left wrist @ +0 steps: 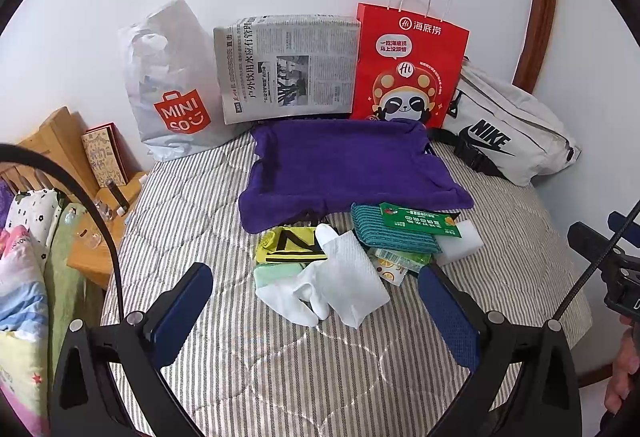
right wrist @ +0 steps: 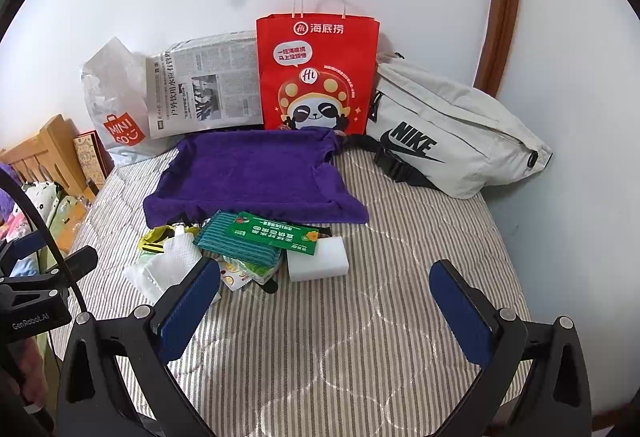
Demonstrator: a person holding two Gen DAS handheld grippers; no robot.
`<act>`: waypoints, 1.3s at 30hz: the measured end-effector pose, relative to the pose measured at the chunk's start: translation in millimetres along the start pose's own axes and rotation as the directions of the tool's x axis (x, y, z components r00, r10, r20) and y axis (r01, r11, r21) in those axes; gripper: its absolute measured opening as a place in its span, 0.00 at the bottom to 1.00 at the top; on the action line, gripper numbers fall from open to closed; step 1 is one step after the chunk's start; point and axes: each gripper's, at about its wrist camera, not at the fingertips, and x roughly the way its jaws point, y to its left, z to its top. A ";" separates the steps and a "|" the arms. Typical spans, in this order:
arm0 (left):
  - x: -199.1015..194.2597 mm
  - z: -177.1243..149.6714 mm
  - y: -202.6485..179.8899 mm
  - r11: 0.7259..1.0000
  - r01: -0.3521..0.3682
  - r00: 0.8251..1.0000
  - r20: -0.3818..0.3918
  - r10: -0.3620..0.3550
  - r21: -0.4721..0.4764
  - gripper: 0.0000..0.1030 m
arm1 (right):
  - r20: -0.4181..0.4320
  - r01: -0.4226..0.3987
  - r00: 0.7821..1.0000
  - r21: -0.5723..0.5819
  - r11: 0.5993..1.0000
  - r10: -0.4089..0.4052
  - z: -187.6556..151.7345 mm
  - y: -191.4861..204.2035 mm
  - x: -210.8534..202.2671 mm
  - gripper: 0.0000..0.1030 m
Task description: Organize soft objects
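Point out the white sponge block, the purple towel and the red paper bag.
white sponge block (right wrist: 318, 261), right wrist view, front face.
purple towel (right wrist: 256, 173), right wrist view, middle of the flat part.
red paper bag (right wrist: 320, 77), right wrist view, printed front.

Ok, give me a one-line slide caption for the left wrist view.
Open left gripper hovers before white socks in a pile of soft items, purple towel tray behind on the striped bed.
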 end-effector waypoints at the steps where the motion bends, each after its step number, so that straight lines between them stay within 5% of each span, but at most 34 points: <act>1: 0.3 0.6 -0.3 1.000 0.000 1.000 0.001 0.000 -0.002 1.00 | 0.002 0.000 1.000 0.000 1.000 0.000 -0.7 0.7 -0.4 1.00; 39: 3.8 4.0 -3.4 1.000 0.010 1.000 0.004 -0.010 0.011 1.00 | -0.017 -0.030 0.999 0.023 0.999 0.030 -0.7 -4.1 10.4 1.00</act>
